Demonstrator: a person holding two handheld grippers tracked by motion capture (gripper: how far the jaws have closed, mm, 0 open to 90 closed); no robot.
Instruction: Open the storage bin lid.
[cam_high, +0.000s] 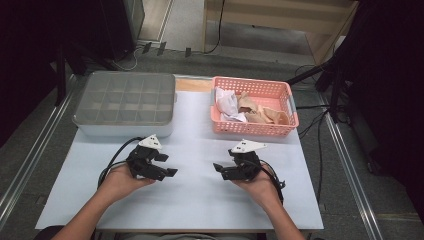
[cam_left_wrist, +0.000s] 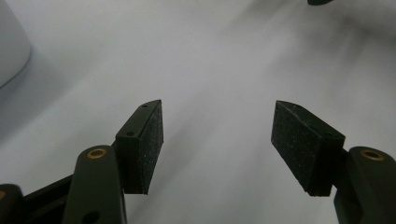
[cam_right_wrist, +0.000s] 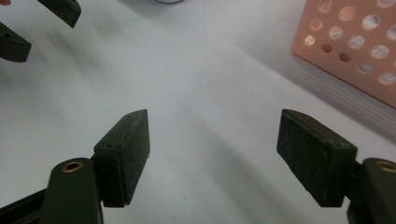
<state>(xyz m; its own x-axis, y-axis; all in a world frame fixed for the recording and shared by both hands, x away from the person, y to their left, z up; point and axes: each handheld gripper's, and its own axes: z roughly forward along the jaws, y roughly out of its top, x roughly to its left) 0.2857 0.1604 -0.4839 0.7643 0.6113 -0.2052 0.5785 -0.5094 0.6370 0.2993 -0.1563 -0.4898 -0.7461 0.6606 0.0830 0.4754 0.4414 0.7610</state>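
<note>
high view: the left hand-held gripper (cam_high: 167, 165) and right hand-held gripper (cam_high: 220, 171) rest on the white bench (cam_high: 195, 195), tips facing each other, both empty. behind them sit a grey divided box (cam_high: 125, 102) and a pink basket (cam_high: 252, 129) holding crumpled cloths (cam_high: 250, 107).

left gripper view: jaws spread over bare bench.

right gripper view: jaws spread, basket corner at upper right.

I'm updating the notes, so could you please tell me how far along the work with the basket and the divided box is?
Nothing looks done: the divided box looks empty, and the cloth pieces lie in the pink basket. Nothing is in hand: the left gripper and right gripper are open and empty over the white table. Any moving of pieces is probably all left.
</note>
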